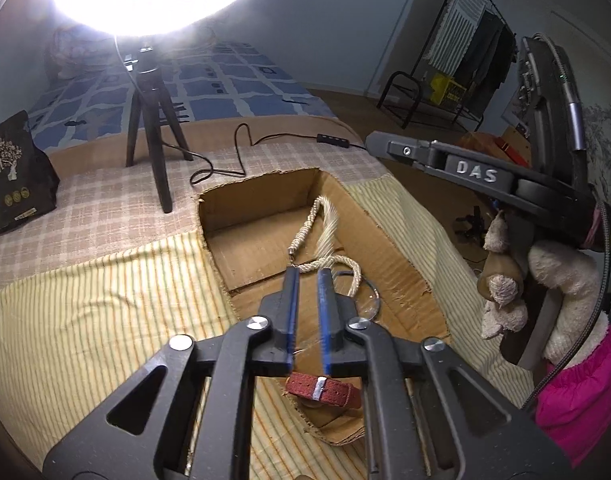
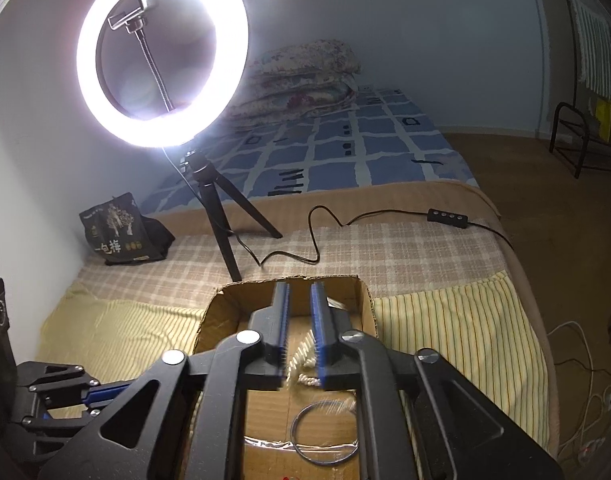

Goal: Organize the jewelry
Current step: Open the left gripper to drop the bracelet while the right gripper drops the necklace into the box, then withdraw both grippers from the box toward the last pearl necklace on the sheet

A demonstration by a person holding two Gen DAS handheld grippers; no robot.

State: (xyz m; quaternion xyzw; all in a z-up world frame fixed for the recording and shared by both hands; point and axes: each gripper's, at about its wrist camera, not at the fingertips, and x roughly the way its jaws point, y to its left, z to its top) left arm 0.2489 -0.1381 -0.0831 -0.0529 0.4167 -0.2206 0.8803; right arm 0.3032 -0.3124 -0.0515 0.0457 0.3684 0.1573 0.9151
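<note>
A cut-open cardboard box [image 1: 265, 200] lies on the striped cloth of the bed. A cream twisted rope necklace [image 1: 307, 222] rests inside it, beside a thin ring bangle [image 1: 370, 300] in clear wrap. Nearer, a red woven watch strap [image 1: 325, 390] lies on the box flap under my left gripper [image 1: 307, 274], which hovers open just short of the necklace's loop. My right gripper [image 2: 300, 286] is open over the same box [image 2: 221, 304], with the necklace [image 2: 301, 354] blurred below its fingers and the bangle [image 2: 325, 432] nearer. Neither gripper has anything pressed between its pads.
A lit ring light on a black tripod [image 2: 221, 216] stands behind the box, its cable and controller [image 2: 447, 215] trailing right. A black printed bag [image 2: 121, 232] leans at the wall. A folded quilt [image 2: 305, 76] lies further back. The bed edge drops to the floor [image 2: 565, 240] on the right.
</note>
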